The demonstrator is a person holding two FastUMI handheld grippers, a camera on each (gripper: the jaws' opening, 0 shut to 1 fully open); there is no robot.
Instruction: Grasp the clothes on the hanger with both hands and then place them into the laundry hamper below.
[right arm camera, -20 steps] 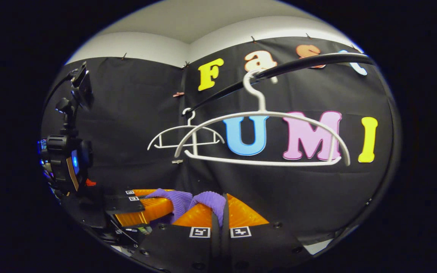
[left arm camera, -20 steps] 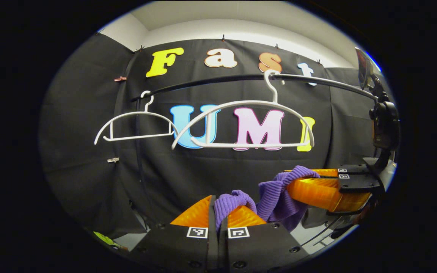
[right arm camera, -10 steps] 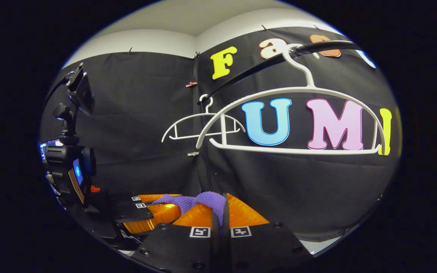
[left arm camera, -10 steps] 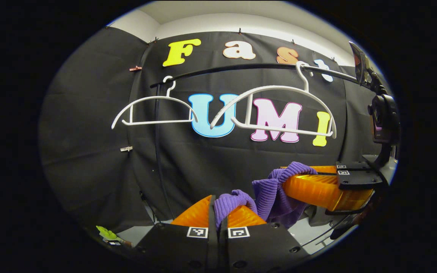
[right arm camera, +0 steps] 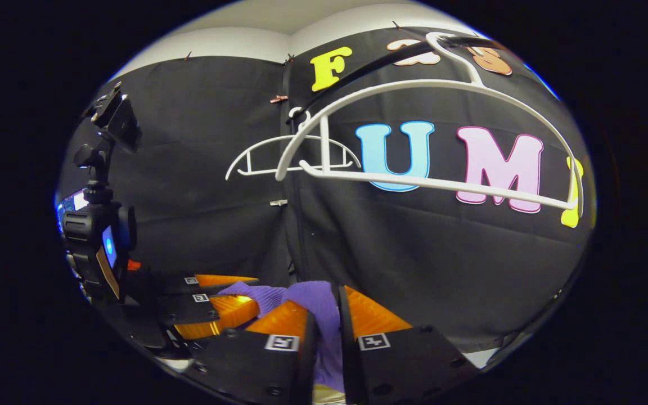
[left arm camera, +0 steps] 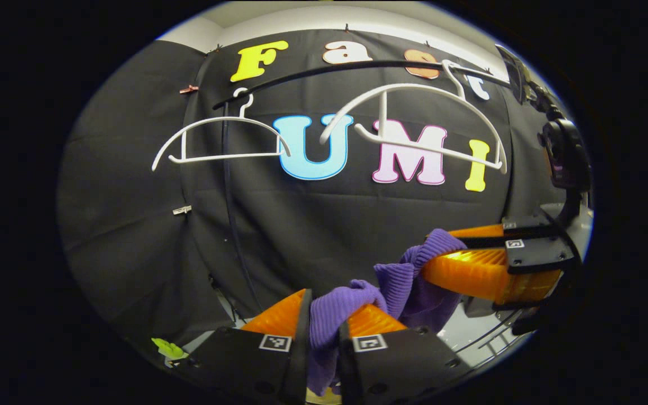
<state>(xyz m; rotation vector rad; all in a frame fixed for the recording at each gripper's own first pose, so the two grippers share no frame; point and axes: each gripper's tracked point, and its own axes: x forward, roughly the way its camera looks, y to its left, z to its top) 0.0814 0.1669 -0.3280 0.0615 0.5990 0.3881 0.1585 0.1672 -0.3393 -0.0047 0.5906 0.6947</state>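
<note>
purple ribbed knit garment (left arm camera: pixel 397 292) clamped in jaws of left gripper (left arm camera: pixel 322 329) and right gripper (right arm camera: pixel 325 326), slung between them; hamper presumably straight below.

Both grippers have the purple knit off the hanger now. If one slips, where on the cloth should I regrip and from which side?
Judging by how the purple knit hangs, retake the bunched upper fold beside the left gripper, coming from above with fingers across the ribs. That ridge stands up thick between the two grippers; the right gripper pinches a similar fold. The hanging lower part is loose.
</note>
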